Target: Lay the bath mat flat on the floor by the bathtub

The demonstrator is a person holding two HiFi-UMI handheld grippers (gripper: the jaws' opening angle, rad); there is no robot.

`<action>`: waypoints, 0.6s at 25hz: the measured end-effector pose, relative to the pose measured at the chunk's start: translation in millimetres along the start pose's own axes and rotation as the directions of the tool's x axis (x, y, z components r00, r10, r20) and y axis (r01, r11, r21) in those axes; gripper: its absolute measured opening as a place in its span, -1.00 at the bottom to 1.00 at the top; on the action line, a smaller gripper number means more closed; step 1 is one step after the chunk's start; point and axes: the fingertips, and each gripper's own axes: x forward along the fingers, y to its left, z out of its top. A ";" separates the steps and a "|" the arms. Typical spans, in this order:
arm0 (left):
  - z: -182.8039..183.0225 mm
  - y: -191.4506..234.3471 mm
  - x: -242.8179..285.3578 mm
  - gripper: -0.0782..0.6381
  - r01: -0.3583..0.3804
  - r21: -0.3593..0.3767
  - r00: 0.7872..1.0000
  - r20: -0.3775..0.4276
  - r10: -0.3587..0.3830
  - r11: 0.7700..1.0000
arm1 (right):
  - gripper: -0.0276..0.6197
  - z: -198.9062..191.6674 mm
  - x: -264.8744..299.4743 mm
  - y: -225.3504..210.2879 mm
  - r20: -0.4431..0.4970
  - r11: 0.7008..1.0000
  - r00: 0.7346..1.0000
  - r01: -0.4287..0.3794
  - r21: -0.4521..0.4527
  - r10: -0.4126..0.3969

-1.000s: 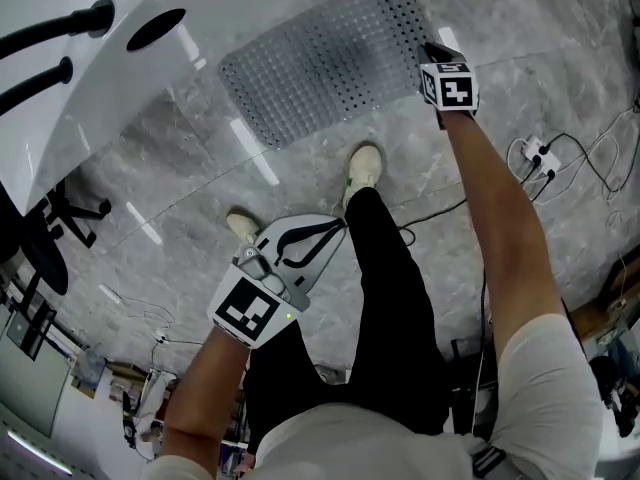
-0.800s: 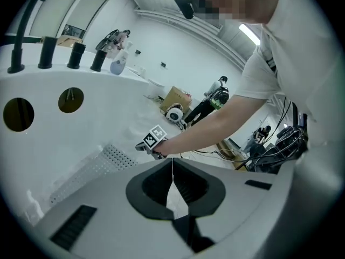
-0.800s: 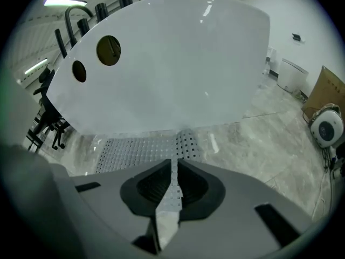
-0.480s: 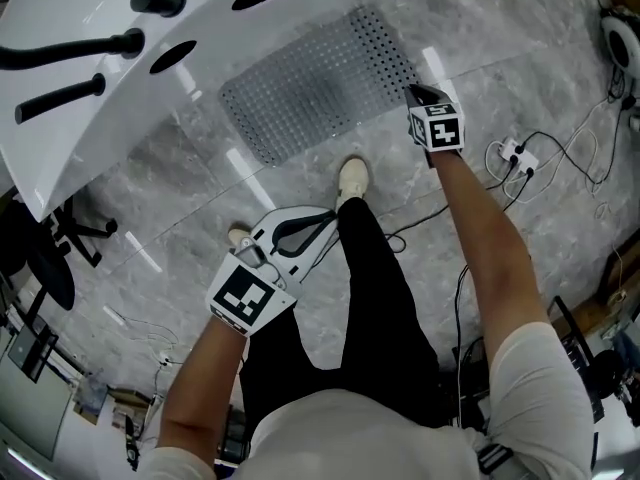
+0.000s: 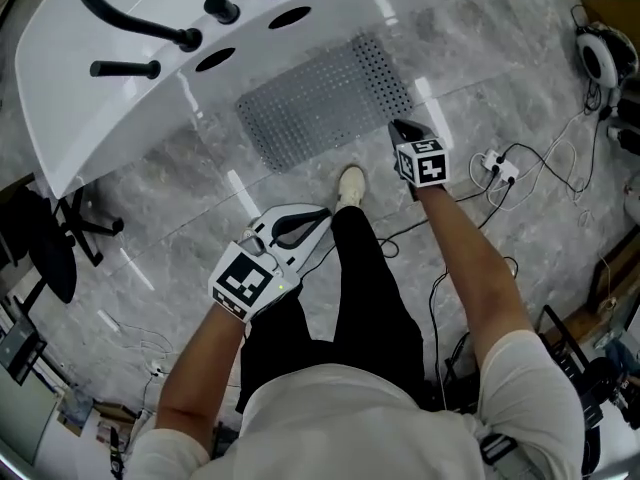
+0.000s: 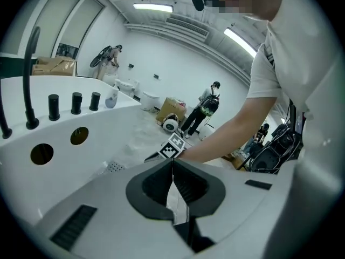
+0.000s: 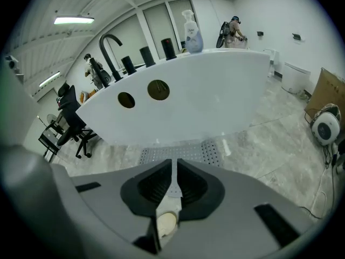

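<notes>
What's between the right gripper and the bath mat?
Only bare floor. In the head view the right gripper hangs just off a corner of the bath mat; the right gripper view shows the same.

The head view looks steeply down from overhead on the grey perforated rubber bath mat beside the white glossy bathtub. Both gripper views face that tub from low down.

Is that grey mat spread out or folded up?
Spread out: the bath mat lies flat on the floor beside the bathtub.
</notes>
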 end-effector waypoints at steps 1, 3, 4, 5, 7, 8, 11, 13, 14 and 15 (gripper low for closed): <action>2.3 -2.6 -7.6 -0.73 -0.003 -0.003 1.000 -0.001 0.003 1.000 | -0.78 1.7 -11.2 10.2 0.001 1.000 1.000 -0.004 -0.003 0.004; 4.4 -11.0 -26.0 -0.73 -0.007 -0.006 1.000 -0.016 0.007 1.000 | -0.78 2.1 -35.7 34.2 0.001 1.000 1.000 -0.018 -0.005 0.018; 5.8 -16.0 -35.9 -0.73 -0.008 0.002 1.000 -0.023 0.008 1.000 | -0.78 2.7 -48.4 46.4 0.004 1.000 1.000 -0.026 -0.003 0.026; 8.4 -20.5 -45.6 -0.73 -0.011 0.015 1.000 -0.023 0.012 1.000 | -0.78 3.9 -61.4 58.1 0.009 0.999 0.999 -0.033 -0.002 0.033; 15.4 -27.0 -64.9 -0.73 -0.019 0.039 1.000 -0.016 0.019 0.999 | -0.78 7.7 -87.1 79.2 0.019 0.999 0.999 -0.043 -0.008 0.043; 18.7 -29.2 -75.5 -0.73 -0.022 0.045 1.000 -0.013 0.022 0.999 | -0.78 10.0 -99.5 89.6 0.023 0.999 0.999 -0.045 -0.011 0.046; 25.1 -36.8 -108.5 -0.73 -0.031 0.062 0.999 -0.009 0.032 0.998 | -0.78 16.0 -135.2 123.5 0.038 0.998 0.998 -0.058 -0.005 0.059; 28.5 -43.7 -127.7 -0.73 -0.033 0.083 0.999 -0.006 0.033 0.996 | -0.78 22.7 -159.1 143.5 0.058 0.998 0.996 -0.065 -0.003 0.065; 30.2 -48.0 -136.7 -0.73 -0.031 0.092 1.000 -0.004 0.031 0.995 | -0.79 26.2 -171.6 152.6 0.068 0.998 0.995 -0.066 -0.003 0.066; 31.8 -53.4 -145.9 -0.73 -0.028 0.097 1.000 -0.002 0.029 0.995 | -0.79 28.8 -184.7 161.9 0.076 0.998 0.995 -0.068 -0.006 0.068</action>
